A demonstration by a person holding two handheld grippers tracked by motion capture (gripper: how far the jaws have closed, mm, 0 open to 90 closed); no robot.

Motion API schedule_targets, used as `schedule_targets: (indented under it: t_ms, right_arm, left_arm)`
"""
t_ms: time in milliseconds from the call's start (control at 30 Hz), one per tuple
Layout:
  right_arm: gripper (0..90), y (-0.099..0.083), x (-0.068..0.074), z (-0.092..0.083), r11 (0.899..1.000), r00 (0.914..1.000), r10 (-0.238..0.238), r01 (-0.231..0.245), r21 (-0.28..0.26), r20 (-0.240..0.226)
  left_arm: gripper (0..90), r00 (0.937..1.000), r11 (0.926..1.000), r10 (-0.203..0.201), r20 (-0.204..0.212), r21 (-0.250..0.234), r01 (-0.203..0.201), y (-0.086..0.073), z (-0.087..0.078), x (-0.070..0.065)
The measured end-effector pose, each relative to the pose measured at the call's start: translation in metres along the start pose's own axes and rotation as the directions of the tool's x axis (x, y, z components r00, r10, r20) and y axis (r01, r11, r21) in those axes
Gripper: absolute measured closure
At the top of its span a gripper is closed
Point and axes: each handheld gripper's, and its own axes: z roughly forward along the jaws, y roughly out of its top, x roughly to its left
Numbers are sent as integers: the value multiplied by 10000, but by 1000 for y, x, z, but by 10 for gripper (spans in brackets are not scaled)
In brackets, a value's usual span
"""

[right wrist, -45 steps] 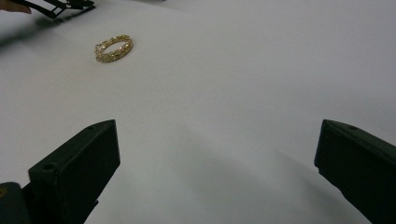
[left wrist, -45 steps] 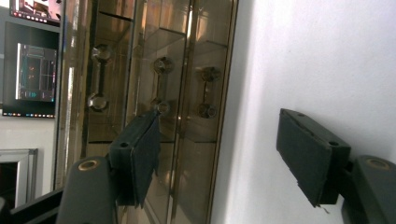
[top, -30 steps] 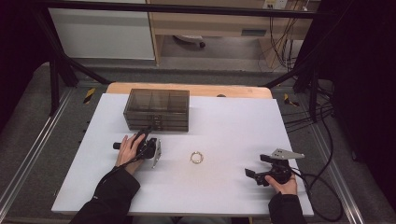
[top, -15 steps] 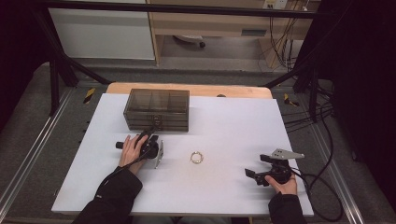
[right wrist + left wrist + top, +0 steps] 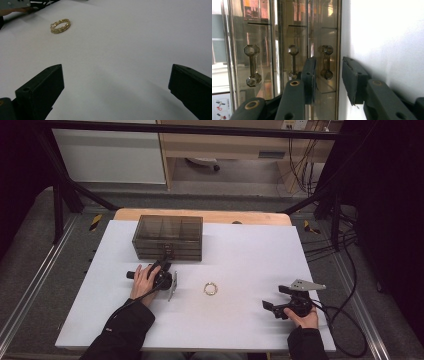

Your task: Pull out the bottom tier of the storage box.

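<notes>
step: grasp drawer handle (image 5: pixel 326 62) of drawer box (image 5: pixel 167 237) near tabletop (image 5: pixel 240 330) far-left edge | left tool (image 5: pixel 329 80): closing, half-shut, pads astride handle, not pressing | right tool (image 5: pixel 115 87): wide open, empty, near-right | bracelet (image 5: pixel 210 288): mid-tabletop | advice: centre pads, clamp, pull straight

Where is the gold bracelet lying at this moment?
In the high view the gold bracelet lies on the white table, between the left gripper and the right gripper.
</notes>
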Motion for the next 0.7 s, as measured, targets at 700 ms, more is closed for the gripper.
schedule_targets:
  t_ms: [700]
  right_arm:
    - [7, 0, 0, 0, 10000, 10000, 36, -36, -20, 4]
  left_arm:
    - [755, 9977, 9989, 414, -530, 259, -400, 3, 5, -7]
